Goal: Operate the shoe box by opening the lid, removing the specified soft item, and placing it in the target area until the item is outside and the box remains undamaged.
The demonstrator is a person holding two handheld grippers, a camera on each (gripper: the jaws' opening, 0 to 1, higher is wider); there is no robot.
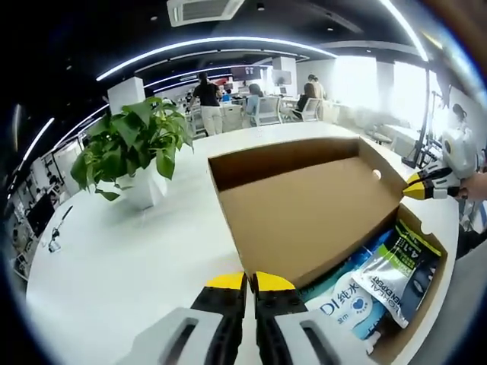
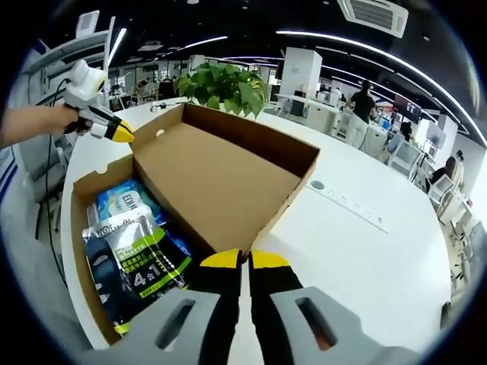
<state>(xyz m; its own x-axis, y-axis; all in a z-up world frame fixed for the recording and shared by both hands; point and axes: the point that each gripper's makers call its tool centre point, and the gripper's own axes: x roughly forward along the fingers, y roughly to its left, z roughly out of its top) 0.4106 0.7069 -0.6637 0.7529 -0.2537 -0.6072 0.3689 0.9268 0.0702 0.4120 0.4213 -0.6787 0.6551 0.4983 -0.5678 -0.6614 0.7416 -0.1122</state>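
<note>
Left gripper (image 1: pixel 250 282): yellow-tipped jaws pressed together at the near corner edge of the raised lid (image 1: pixel 304 209), apparently pinching it; seen from the right gripper view (image 2: pixel 122 134) it sits at the far corner of the lid, held by a bare hand (image 2: pixel 70 119).
Right gripper (image 2: pixel 243 260): jaws narrow, tips meeting at the near edge of the lid (image 2: pixel 217 182), seemingly clamped on the cardboard; in the left gripper view (image 1: pixel 417 186) its yellow tips touch the lid's far right corner.
Shoe box (image 1: pixel 426 293): brown cardboard, open, standing on the white table (image 1: pixel 129 258); lid tilted up and back, its plain inner face toward both cameras.
Soft items: still inside the box under the lid. Left gripper view shows a blue-and-white pouch (image 1: pixel 346 304) beside a dark pack (image 1: pixel 399 266) with green trim. Right gripper view shows the dark pack (image 2: pixel 137 262) in front, with "4 in 1" print, and a blue pouch (image 2: pixel 122 201) behind it.
Plant: leafy green in a white pot (image 1: pixel 141 148) on the table left of the box; in the right gripper view (image 2: pixel 224 85) it stands just behind the lid.
Table strip (image 2: pixel 346 199): a long pale inset with a round cap, right gripper view.
Far background: people (image 1: pixel 207 103) among desks and chairs, ceiling light strips.
</note>
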